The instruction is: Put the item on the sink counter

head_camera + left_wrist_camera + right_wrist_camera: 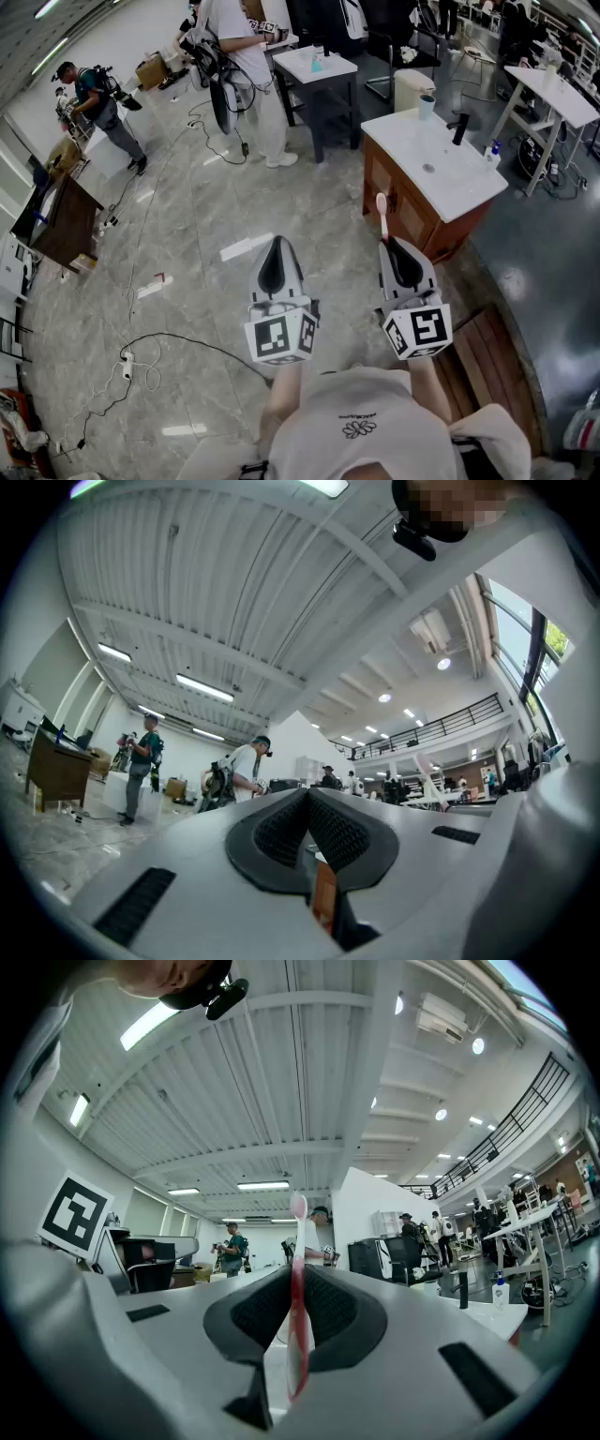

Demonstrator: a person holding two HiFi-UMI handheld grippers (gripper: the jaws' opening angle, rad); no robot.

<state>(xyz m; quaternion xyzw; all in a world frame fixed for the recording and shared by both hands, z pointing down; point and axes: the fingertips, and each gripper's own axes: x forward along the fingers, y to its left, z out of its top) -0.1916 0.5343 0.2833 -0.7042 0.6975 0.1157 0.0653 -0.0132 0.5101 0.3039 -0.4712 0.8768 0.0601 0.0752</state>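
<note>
My right gripper (389, 246) is shut on a pink and white toothbrush (382, 214), whose head sticks out past the jaws toward the sink cabinet. In the right gripper view the toothbrush (296, 1279) stands upright, clamped between the black pads of the right gripper (295, 1283). The sink counter (469, 183) has a white top on a wooden cabinet and lies just ahead and to the right. A black faucet (458, 128), a cup (427, 106) and a small bottle (491, 153) stand on it. My left gripper (277, 247) (307, 797) hangs over the floor, shut and empty.
People stand at the back (246, 66) and far left (103, 108). A dark table (314, 70) and a white bin (410, 89) are behind the sink. A white table (555, 94) is at right, a wooden desk (61, 220) at left. Cables (141, 356) trail across the floor.
</note>
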